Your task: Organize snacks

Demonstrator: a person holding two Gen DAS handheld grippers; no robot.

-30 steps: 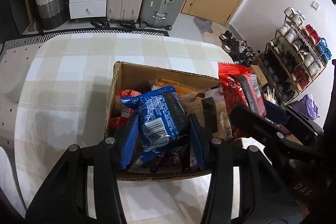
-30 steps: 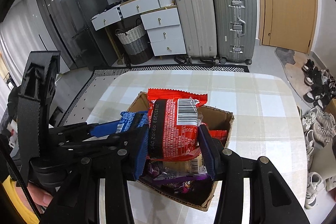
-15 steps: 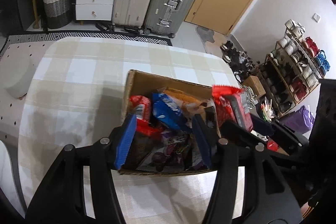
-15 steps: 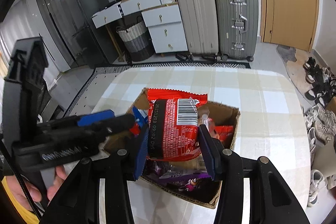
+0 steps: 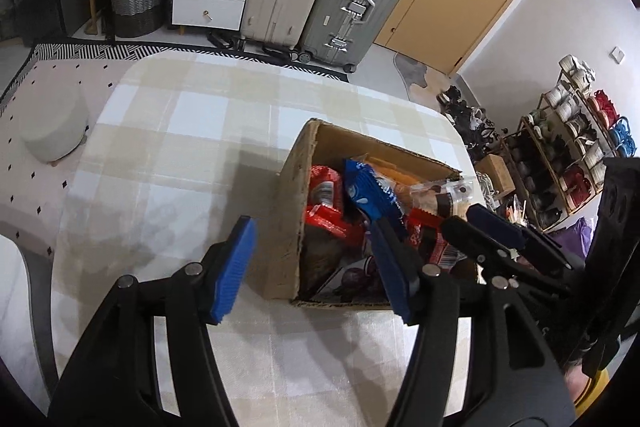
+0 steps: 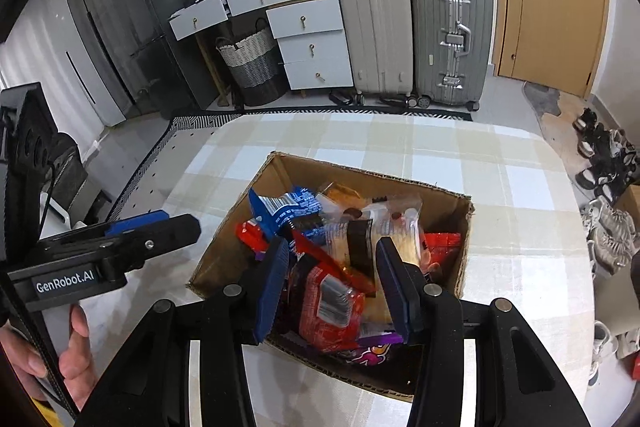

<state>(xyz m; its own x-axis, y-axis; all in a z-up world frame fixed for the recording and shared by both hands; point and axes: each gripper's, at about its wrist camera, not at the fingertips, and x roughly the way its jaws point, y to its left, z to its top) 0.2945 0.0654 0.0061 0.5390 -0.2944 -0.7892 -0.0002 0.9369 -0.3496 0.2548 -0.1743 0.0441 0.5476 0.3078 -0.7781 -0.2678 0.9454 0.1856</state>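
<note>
- The cardboard box [image 6: 448,223] stands open on the checked cloth of the desk [image 6: 500,163], its flaps cut off and its edges ragged.
- It is filled with a loose heap of snack packets: a blue packet [image 6: 288,211] standing on edge toward the left wall, a clear-wrapped pastry with a dark band [image 6: 372,227] in the middle, and a red packet with a barcode [image 6: 332,303] lying on top at the near side, over a purple wrapper [image 6: 368,351].
- The right gripper [image 6: 334,291] points steeply down over the near part of the box. Its blue pads stand apart on either side of the red packet, which lies in the heap below them; nothing is clamped.
- The left gripper [image 5: 312,267] hangs over the box's left wall, one pad outside the box above the desk and the other over the snacks. Its jaws have just been opening and hold nothing.
- A hand [image 6: 48,359] grips the left gripper's handle at the left edge of the right wrist view.
</note>
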